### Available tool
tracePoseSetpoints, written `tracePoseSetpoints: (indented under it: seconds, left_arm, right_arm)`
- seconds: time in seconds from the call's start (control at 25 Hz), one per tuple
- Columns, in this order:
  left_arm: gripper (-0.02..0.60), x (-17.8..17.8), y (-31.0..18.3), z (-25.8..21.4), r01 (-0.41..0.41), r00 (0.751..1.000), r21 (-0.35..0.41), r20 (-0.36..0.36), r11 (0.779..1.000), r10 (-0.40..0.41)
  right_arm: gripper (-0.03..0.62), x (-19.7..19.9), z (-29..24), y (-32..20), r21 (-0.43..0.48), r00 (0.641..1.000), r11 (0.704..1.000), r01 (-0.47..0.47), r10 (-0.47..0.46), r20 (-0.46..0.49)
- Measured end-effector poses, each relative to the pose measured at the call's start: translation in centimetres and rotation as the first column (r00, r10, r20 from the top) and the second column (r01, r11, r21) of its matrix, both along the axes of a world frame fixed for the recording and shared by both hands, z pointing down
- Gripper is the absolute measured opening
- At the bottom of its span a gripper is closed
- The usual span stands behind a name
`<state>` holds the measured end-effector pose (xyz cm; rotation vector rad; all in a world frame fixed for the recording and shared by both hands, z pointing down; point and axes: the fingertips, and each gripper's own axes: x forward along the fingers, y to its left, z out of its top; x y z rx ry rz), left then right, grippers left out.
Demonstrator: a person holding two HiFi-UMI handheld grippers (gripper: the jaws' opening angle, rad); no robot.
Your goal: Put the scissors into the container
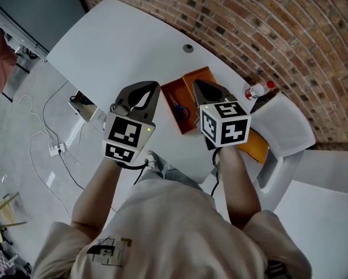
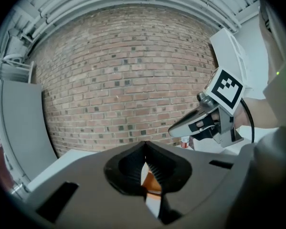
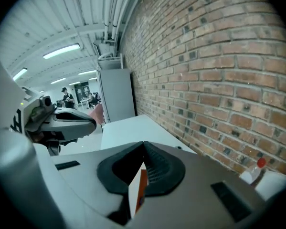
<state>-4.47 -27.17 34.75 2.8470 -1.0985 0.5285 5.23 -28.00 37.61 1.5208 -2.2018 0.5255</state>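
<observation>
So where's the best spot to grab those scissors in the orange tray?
Probably the narrow middle, just past the blue handles, coming straight down from above. The scissors lie flat in the shallow orange tray, so its walls would likely block a sideways approach. The jaws should close across the blades' width.

Closed hand-held gripper (image 2: 143, 146) before brick wall (image 2: 123, 75)

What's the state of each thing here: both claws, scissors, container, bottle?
Left claw: shut, empty.
Right claw: shut, empty.
Container: open-topped, on the table.
Scissors: lying inside the container.
Bottle: red cap on.
</observation>
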Motion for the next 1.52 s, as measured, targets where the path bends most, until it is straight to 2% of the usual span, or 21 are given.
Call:
tracePoseSetpoints:
  seconds: [0.2, 0.32, 0.44, 0.64, 0.92, 1.08, 1.24, 1.52]
  left_arm:
    - [0.009, -0.8, 1.0, -6.2, 0.015, 0.998, 0.119, -0.063, 0.993, -0.007]
    - [0.009, -1.0, 1.9, -9.6, 0.014, 0.995, 0.198, -0.102, 0.980, 0.007]
    - [0.008, -0.8, 3.2, -12.3, -0.005, 0.993, 0.264, -0.114, 0.964, 0.036]
    - [0.009, -0.9, 5.9, -15.3, -0.004, 0.984, 0.269, -0.173, 0.963, 0.052]
    - [0.009, -0.8, 8.0, -15.8, -0.025, 0.982, 0.286, -0.171, 0.958, 0.077]
    - [0.009, -1.3, 8.7, -15.6, 0.018, 0.976, 0.285, -0.211, 0.958, 0.044]
    - [0.009, -1.7, 9.0, -15.0, 0.045, 0.968, 0.269, -0.248, 0.962, 0.024]
    - [0.009, -0.4, 9.4, -12.3, 0.003, 0.982, 0.224, -0.185, 0.975, 0.040]
  right_arm:
    - [0.008, -0.8, -7.3, 1.3, 0.186, 0.999, 0.982, 0.034, -0.038, 0.017]
    - [0.008, -1.1, -11.7, 2.6, 0.313, 0.998, 0.949, 0.046, -0.053, 0.014]
    - [0.008, -1.5, -14.9, 4.2, 0.393, 0.996, 0.916, 0.087, -0.086, -0.021]
    - [0.008, -1.8, -18.4, 6.9, 0.474, 0.987, 0.867, 0.152, -0.110, -0.116]
    - [0.008, -1.8, -20.8, 10.1, 0.553, 0.989, 0.821, 0.143, -0.139, -0.050]
    - [0.008, -1.7, -20.6, 11.3, 0.555, 0.988, 0.820, 0.144, -0.150, -0.036]
    - [0.008, -1.6, -19.4, 11.9, 0.527, 0.987, 0.836, 0.153, -0.161, -0.031]
    - [0.008, -1.4, -16.7, 12.6, 0.466, 0.985, 0.873, 0.141, -0.170, 0.019]
